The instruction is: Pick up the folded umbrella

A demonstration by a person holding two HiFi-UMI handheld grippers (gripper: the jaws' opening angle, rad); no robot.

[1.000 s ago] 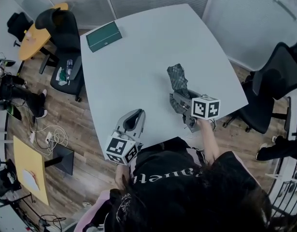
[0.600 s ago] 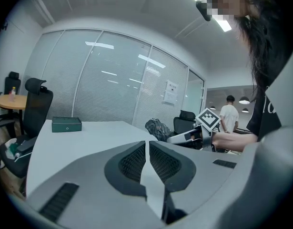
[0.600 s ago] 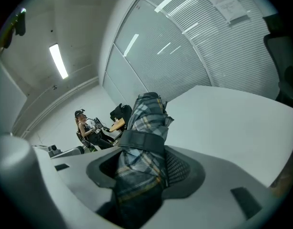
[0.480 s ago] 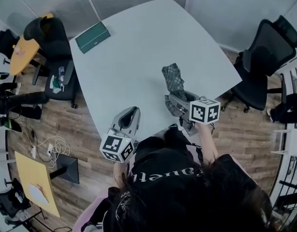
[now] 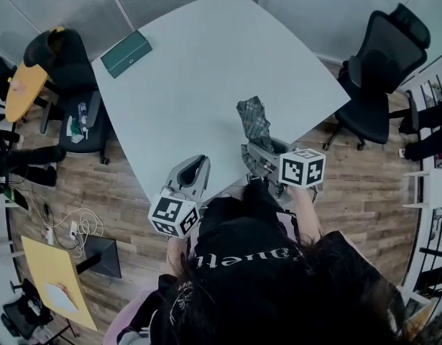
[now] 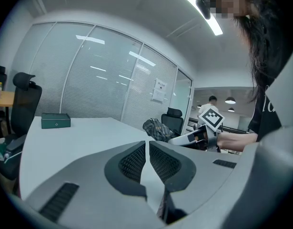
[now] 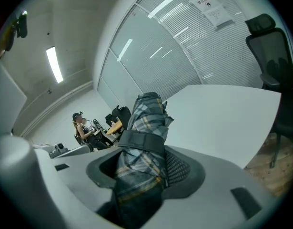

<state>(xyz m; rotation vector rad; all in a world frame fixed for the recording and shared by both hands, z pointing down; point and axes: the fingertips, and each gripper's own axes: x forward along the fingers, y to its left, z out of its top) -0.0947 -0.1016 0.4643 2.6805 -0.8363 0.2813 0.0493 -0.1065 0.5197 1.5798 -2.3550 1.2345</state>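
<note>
The folded umbrella [image 5: 253, 118], grey plaid with yellow lines and a dark strap round it, points away from me over the pale grey table [image 5: 199, 70] near its right front edge. My right gripper [image 5: 266, 152] is shut on the umbrella's near end. In the right gripper view the plaid umbrella [image 7: 147, 123] fills the gap of the right gripper [image 7: 144, 173]. My left gripper [image 5: 194, 171] hovers at the table's front edge, left of the umbrella and apart from it. In the left gripper view the left gripper [image 6: 147, 159] is shut and empty, with the umbrella [image 6: 156, 128] beyond it on the right.
A green box [image 5: 126, 53] lies at the table's far left corner. Black office chairs stand at the right [image 5: 375, 70] and left [image 5: 66, 70] of the table. A yellow table [image 5: 19, 92] is at far left. People are in the room's background [image 7: 82, 128].
The head view has swung, and the table sits further left in it. Both grippers drew back toward the table's front edge, and the right one still clamps the umbrella.
</note>
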